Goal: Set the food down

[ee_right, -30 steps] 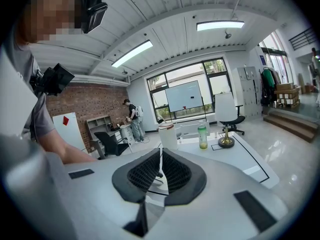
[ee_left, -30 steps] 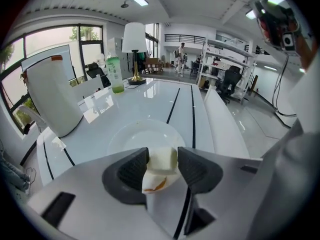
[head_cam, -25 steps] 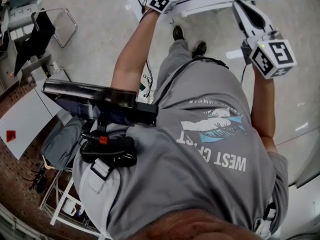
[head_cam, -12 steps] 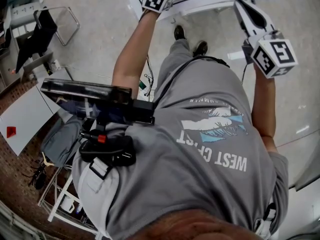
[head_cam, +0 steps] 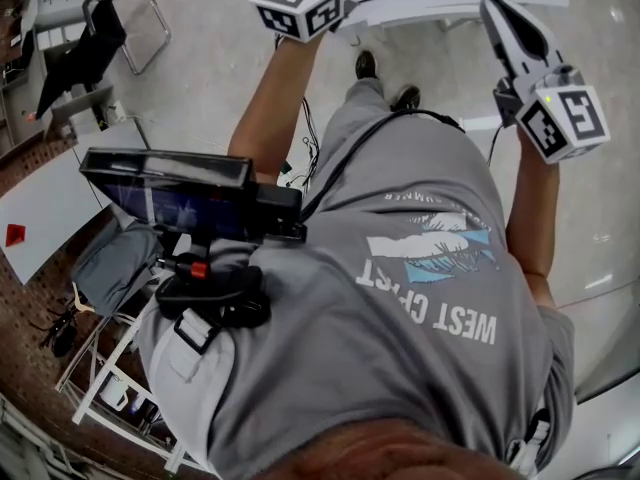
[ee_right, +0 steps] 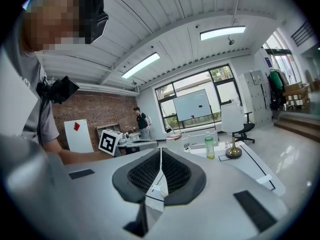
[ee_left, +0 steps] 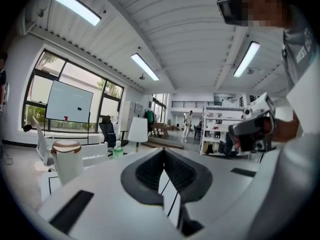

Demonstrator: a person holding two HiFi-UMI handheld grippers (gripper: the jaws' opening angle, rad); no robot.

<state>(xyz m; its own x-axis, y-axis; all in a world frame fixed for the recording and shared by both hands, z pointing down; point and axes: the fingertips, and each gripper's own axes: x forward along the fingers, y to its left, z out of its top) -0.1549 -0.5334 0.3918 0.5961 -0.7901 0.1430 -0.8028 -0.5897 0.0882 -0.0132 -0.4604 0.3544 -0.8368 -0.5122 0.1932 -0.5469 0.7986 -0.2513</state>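
A white tub with a brown lid [ee_left: 66, 158] stands upright on the white table [ee_left: 105, 179], left of and apart from my left gripper [ee_left: 163, 153]. The left jaws have just closed, and they are shut with nothing between them. In the head view only the left gripper's marker cube [head_cam: 295, 3] shows, raised above the table's near edge. My right gripper [head_cam: 493, 6] is held out level at the right, over the floor just short of the table, and it is shut and empty [ee_right: 160, 156].
A green bottle [ee_right: 209, 147] and a white-shaded lamp with a brass base [ee_right: 232, 151] stand on the table beyond the tub. Office chairs, shelves and other people are in the room behind. A tablet [head_cam: 180, 193] is strapped at the person's left side.
The left gripper has risen from the table's edge toward the head camera, so its marker cube looks larger. The right gripper has hardly moved.
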